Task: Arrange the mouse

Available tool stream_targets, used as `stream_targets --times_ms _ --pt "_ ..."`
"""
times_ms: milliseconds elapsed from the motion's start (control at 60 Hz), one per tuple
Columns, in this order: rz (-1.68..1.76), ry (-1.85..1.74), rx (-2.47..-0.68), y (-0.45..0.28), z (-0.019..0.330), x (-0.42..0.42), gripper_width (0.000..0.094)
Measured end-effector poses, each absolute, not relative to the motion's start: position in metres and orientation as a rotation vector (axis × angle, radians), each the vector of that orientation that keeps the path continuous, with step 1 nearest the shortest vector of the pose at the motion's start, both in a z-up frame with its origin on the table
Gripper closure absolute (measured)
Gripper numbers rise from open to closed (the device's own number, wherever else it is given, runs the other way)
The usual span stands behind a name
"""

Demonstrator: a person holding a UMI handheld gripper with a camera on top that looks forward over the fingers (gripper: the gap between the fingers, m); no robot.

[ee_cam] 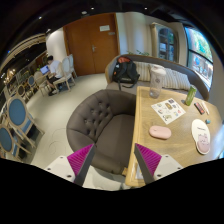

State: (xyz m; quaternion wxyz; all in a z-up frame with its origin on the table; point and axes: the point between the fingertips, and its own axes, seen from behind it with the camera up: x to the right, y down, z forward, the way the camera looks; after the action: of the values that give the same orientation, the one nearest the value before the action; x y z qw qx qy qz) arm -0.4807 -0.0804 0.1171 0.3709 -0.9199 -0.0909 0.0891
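Two magenta-padded fingers (82,157) of the gripper (114,160) stand wide apart, holding and touching nothing. Far ahead and right, a small pink oval mouse (160,131) lies on the light wooden worktop (178,140), beside a printed sheet (168,109). Left, a grey tufted armchair (100,117). The worktop's right end is cut off.

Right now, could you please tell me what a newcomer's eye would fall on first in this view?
Probably the grey tufted armchair, just ahead of the open tongs, pushed against the wooden table. Next, the pink mouse lying alone on that table, beyond the right finger, with papers behind it. Further back, a dark bag sits on a sofa.
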Motion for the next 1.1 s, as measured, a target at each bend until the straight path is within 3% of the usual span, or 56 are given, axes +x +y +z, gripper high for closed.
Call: stream_targets --times_ms 133,650,800,1100 --pt "0.159 -0.173 -2.335 -0.074 0.112 -0.451 0.0087" --pt "-0.043 -0.101 -2.3 -0.004 0.014 -0.28 0.0096" --pt "-0.055 -0.237 -2.283 0.021 -0.011 -0.266 0.0103" --pt "0.085 -0.271 -2.207 0.07 -0.013 -0.28 0.0113"
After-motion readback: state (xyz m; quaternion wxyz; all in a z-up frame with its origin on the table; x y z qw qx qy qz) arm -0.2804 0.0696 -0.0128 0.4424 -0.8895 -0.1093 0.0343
